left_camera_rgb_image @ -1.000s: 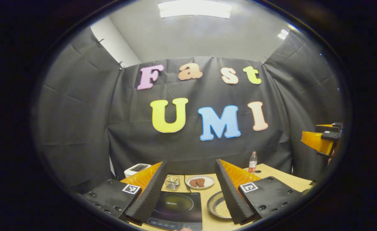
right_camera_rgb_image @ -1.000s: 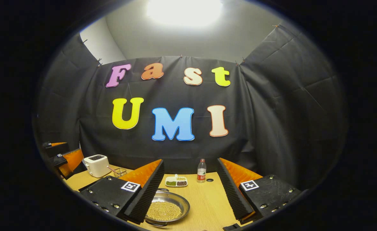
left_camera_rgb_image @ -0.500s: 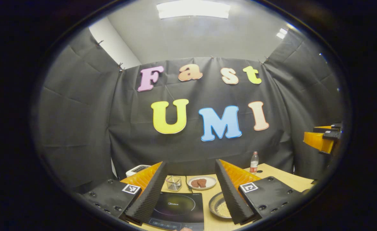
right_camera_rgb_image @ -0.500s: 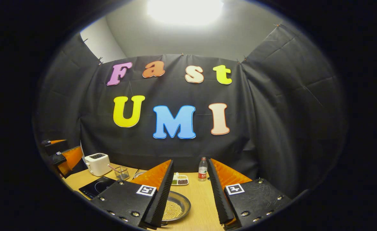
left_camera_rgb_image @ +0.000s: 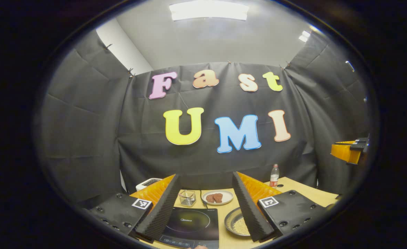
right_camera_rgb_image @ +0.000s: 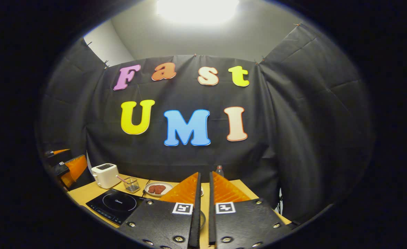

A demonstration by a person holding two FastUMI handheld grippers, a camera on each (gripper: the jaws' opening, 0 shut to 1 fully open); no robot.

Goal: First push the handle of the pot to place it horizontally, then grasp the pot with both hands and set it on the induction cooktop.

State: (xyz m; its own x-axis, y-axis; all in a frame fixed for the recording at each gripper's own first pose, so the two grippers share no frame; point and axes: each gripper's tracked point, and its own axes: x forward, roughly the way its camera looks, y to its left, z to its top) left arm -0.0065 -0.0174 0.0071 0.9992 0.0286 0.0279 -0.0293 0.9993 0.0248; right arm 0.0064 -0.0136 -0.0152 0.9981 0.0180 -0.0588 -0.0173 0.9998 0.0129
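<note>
My left gripper (left_camera_rgb_image: 204, 207) hangs spread over the induction cooktop (left_camera_rgb_image: 189, 225), my right gripper (right_camera_rgb_image: 202, 207) nearly clenched on nothing above the pot (left_camera_rgb_image: 237, 223) just beside the cooktop on the bench (left_camera_rgb_image: 304, 188); judged risk: pushing blind could miss the hidden handle, sliding the pot.

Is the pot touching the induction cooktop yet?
Apart. The left gripper view shows a strip of bare table between the pot and the induction cooktop.
</note>
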